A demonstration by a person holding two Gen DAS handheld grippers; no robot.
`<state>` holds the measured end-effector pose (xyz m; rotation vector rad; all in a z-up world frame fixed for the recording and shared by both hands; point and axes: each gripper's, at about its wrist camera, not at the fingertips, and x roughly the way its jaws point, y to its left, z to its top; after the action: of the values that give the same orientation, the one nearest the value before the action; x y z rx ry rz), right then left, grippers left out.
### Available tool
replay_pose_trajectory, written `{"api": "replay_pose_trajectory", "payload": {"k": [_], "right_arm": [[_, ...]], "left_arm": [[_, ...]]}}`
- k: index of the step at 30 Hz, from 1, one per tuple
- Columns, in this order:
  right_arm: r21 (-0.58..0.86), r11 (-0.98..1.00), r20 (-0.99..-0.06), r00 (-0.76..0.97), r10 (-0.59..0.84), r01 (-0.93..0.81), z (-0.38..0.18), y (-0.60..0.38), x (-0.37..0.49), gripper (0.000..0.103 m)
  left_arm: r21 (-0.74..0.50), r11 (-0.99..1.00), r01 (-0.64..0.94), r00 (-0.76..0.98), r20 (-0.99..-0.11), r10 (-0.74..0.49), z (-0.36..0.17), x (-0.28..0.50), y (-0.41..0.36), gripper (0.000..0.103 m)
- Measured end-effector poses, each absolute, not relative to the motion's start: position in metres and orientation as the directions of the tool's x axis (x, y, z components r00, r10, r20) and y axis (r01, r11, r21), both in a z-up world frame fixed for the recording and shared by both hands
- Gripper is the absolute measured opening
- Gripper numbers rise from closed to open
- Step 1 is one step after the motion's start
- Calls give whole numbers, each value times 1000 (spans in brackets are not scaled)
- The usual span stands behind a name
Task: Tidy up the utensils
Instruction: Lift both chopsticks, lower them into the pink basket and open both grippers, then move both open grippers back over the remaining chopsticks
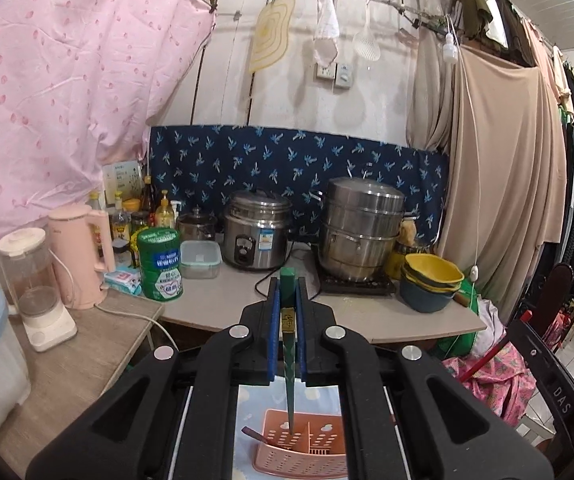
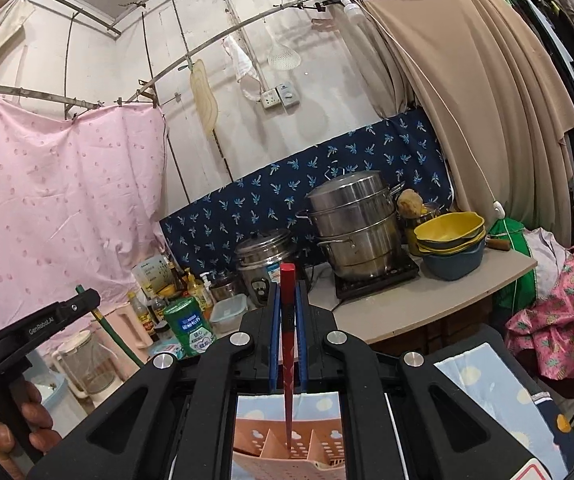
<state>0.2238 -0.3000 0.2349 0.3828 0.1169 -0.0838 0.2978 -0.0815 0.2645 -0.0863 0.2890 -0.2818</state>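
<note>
Left tool [image 1: 287,292] pinches a green chopstick [image 1: 288,344], right tool [image 2: 288,300] a red chopstick [image 2: 287,332], tips inside the pink caddy [image 2: 287,450]; light, stiff, slick sticks, best gripped mid-shaft.

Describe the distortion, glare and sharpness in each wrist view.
Left wrist view: strong fisheye bending with dark rounded corners; the green chopstick in the left gripper is sharp; soft glare on the steel steamer pot. Right wrist view: the same warp, horizon tilted; the red chopstick in the right gripper is sharp, the pink utensil basket slightly soft.
</note>
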Motion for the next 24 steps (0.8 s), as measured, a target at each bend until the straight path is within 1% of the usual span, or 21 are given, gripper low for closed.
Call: {"api": "replay_pose_trajectory", "payload": {"k": [7, 12, 15, 16, 17, 18, 19, 20, 24], "right_arm": [[342, 932, -257, 966, -29, 118, 188, -293, 253, 7], [352, 927, -316, 949, -11, 128, 162, -294, 260, 7], [334, 932, -328, 944, -24, 140, 157, -291, 257, 11], [325, 935, -329, 944, -30, 143, 156, -291, 255, 14], [319, 937, -327, 944, -36, 146, 157, -290, 252, 18], [318, 937, -325, 945, -39, 147, 157, -290, 250, 21], [320, 936, -320, 947, -40, 148, 157, -291, 246, 31], [323, 935, -315, 948, -42, 148, 158, -292, 242, 36], [325, 934, -315, 948, -41, 148, 159, -293, 227, 37]], "left_arm": [[-134, 960, 245, 891, -359, -278, 220, 320, -79, 7], [-141, 962, 235, 877, -395, -272, 204, 323, -76, 7], [-149, 962, 227, 877, -398, -269, 200, 321, -72, 7], [-148, 964, 222, 880, -396, -263, 200, 319, -71, 10], [-147, 964, 220, 880, -398, -261, 199, 319, -71, 19], [-146, 966, 214, 881, -399, -256, 199, 316, -69, 25], [-147, 967, 209, 883, -396, -251, 199, 315, -68, 36], [-148, 968, 204, 886, -393, -247, 199, 314, -67, 40], [-147, 967, 207, 882, -400, -249, 199, 302, -62, 42]]}}
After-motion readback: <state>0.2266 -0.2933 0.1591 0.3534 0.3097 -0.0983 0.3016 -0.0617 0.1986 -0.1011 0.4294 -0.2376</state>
